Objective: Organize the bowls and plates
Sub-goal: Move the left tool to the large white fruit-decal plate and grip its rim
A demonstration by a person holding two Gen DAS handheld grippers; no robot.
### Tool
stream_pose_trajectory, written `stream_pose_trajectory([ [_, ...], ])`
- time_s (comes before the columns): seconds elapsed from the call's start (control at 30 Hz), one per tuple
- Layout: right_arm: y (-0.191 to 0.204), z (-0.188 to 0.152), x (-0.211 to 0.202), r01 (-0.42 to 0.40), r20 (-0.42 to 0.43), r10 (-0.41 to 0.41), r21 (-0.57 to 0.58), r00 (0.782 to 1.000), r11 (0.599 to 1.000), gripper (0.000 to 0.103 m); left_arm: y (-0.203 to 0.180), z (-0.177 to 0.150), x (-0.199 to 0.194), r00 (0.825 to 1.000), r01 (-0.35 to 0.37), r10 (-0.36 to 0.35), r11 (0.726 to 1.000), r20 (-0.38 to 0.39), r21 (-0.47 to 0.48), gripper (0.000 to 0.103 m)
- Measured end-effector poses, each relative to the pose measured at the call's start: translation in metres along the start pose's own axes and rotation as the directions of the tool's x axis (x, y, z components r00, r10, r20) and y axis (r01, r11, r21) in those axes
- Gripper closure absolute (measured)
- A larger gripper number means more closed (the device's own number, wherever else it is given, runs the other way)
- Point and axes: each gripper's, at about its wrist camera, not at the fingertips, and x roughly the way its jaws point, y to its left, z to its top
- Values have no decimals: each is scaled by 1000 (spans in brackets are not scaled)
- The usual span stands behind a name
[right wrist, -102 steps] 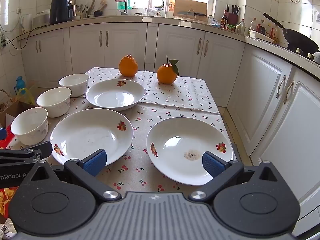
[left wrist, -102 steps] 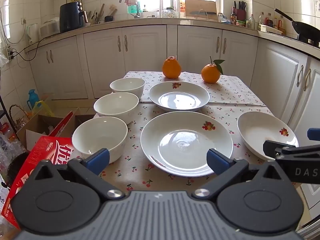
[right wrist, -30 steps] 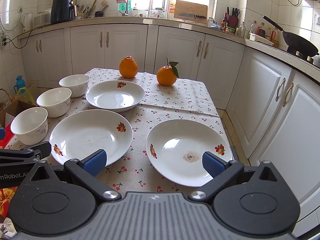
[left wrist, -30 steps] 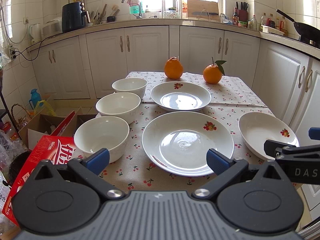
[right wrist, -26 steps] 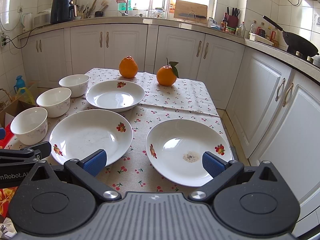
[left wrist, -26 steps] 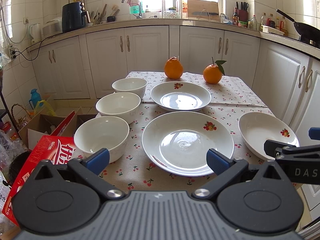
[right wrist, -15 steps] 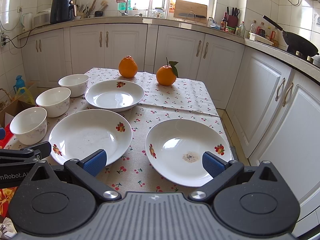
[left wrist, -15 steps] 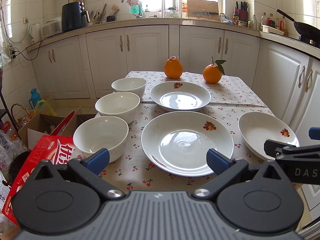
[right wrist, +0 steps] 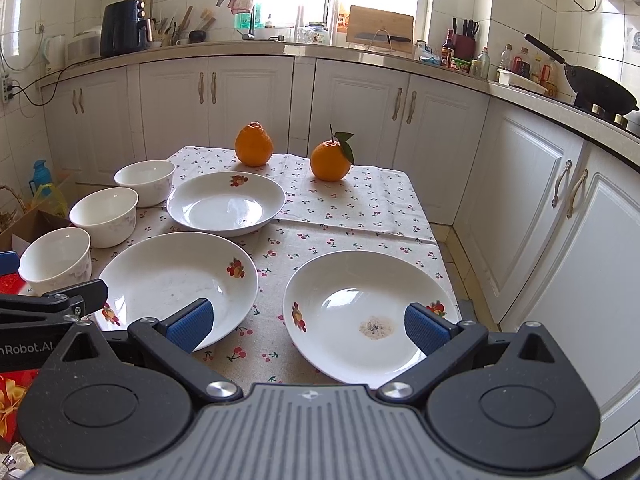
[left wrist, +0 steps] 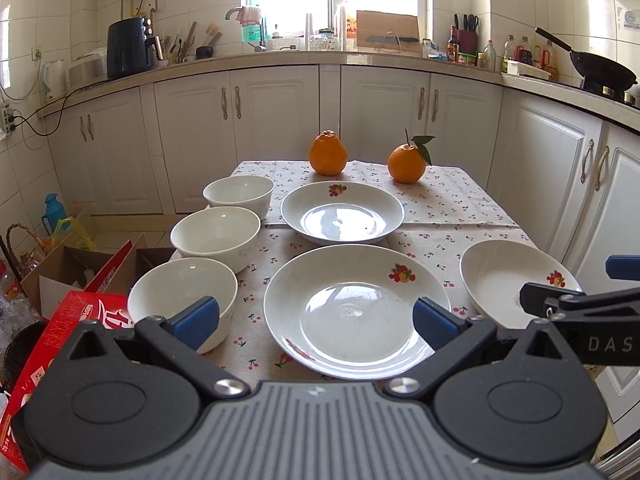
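Three white bowls stand in a row on the table's left side: near (left wrist: pixel 182 300), middle (left wrist: pixel 216 236), far (left wrist: pixel 239 195). Three white plates with fruit prints lie on the cloth: a large one (left wrist: pixel 356 308) in front of my left gripper, one behind it (left wrist: pixel 342 212), and one at the right (right wrist: pixel 368 316) with a grey smudge in it. My left gripper (left wrist: pixel 316 322) is open and empty, hovering at the near table edge. My right gripper (right wrist: pixel 306 326) is open and empty, above the near edge of the right plate.
Two oranges (left wrist: pixel 327 153) (left wrist: pixel 406 164) sit at the table's far end. A red carton (left wrist: pixel 60 344) and cardboard boxes (left wrist: pixel 60 268) stand on the floor left of the table. White cabinets (right wrist: pixel 560 216) run close along the right side.
Both views have shifted only very slightly. Nothing on the table has moved and both grippers stay open.
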Motion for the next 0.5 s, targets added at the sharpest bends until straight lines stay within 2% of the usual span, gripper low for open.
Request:
stream_pose_trajectory([
  [0.13, -4, 4, 3, -6, 9, 6, -6, 1000, 1000, 0, -1, 11, 5, 999, 35, -34, 999, -20, 22, 1],
  [0.27, -12, 7, 6, -14, 24, 14, -10, 1000, 1000, 0, 2, 19, 15, 996, 83, -84, 996, -40, -11, 1],
  [0.5, -43, 5, 15, -57, 37, 58, -36, 998, 998, 0, 2, 30, 32, 994, 102, -102, 995, -46, -3, 1],
])
